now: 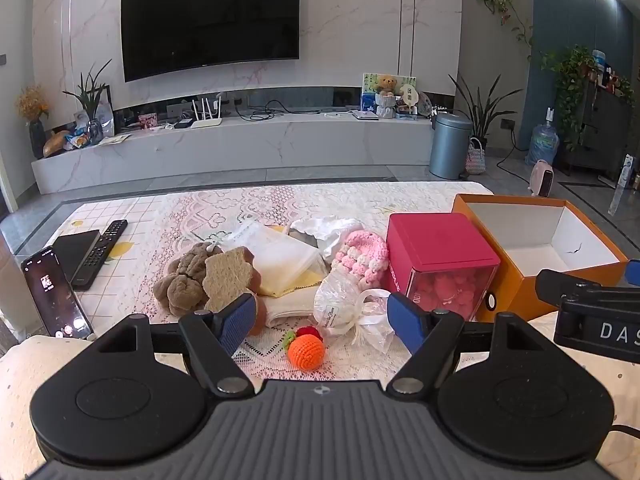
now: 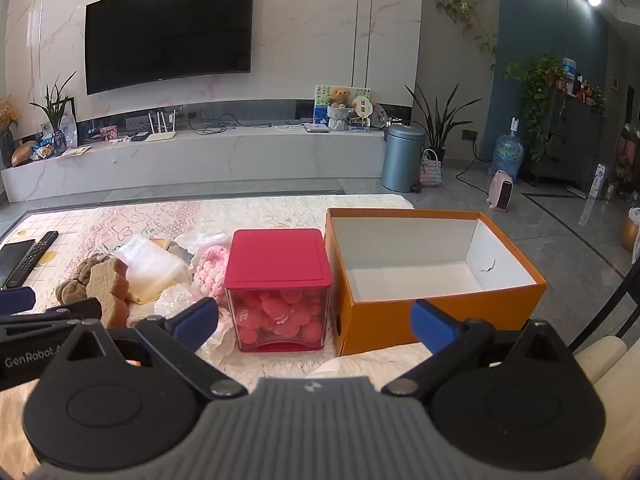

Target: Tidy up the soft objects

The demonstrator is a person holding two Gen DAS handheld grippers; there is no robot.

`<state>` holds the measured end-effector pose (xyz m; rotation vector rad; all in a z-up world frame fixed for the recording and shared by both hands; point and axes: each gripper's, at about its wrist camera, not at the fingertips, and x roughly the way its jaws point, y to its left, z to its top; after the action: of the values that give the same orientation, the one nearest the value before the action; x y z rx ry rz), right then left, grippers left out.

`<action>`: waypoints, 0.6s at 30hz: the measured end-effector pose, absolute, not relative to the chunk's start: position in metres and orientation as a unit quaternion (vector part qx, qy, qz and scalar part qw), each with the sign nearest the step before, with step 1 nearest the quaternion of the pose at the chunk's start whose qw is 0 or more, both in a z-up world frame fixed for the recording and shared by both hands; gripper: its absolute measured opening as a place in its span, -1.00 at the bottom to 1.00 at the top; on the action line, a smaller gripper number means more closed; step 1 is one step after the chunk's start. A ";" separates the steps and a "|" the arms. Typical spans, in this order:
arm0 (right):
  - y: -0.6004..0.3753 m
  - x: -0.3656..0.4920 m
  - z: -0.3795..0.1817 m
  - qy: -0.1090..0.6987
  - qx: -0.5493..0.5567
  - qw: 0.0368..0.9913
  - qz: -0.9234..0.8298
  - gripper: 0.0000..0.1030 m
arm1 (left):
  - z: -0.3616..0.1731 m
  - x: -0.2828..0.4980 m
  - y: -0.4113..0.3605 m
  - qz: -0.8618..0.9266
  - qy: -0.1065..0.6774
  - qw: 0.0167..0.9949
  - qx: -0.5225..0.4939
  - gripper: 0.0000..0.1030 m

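Only pink pompoms (image 2: pixel 276 314) inside red-lidded box (image 2: pixel 278 256), orange box (image 2: pixel 436 276) bare, both claws spread.

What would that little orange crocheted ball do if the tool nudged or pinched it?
The orange crocheted ball looks round, so a nudge would probably roll it across the lace tablecloth. Its yarn surface suggests it is light, squashy and not slippery.

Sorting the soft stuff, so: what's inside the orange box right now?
The orange box shows only bare white walls and floor, with one small dark mark. Its near wall hides the front strip of the floor.
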<state>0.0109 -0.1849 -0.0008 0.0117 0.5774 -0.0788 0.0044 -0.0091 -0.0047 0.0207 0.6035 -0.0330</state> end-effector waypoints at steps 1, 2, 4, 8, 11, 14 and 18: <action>-0.185 0.011 -0.001 0.285 0.006 0.958 -0.039 0.95 | -0.005 0.004 -0.009 -0.016 0.298 0.954 0.010 0.71; -0.185 0.011 -0.001 0.284 0.006 0.958 -0.039 0.95 | -0.005 0.005 -0.009 -0.017 0.299 0.954 0.008 0.71; -0.185 0.011 -0.001 0.284 0.006 0.958 -0.039 0.95 | -0.006 0.004 -0.010 -0.017 0.299 0.954 0.007 0.71; -0.185 0.011 -0.001 0.284 0.006 0.958 -0.039 0.95 | -0.007 0.003 -0.011 -0.018 0.300 0.954 0.007 0.71; -0.185 0.011 0.000 0.284 0.005 0.958 -0.038 0.95 | -0.007 0.003 -0.010 -0.019 0.301 0.953 0.005 0.71; -0.185 0.011 0.000 0.284 0.006 0.958 -0.038 0.95 | -0.008 0.002 -0.011 -0.018 0.301 0.953 0.005 0.71; -0.184 0.011 0.000 0.284 0.005 0.958 -0.038 0.95 | -0.007 0.003 -0.010 -0.019 0.302 0.953 0.004 0.71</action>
<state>0.0111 -0.1844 -0.0002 0.0106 0.5761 -0.0781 0.0027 -0.0104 -0.0074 0.0085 0.6133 -0.0382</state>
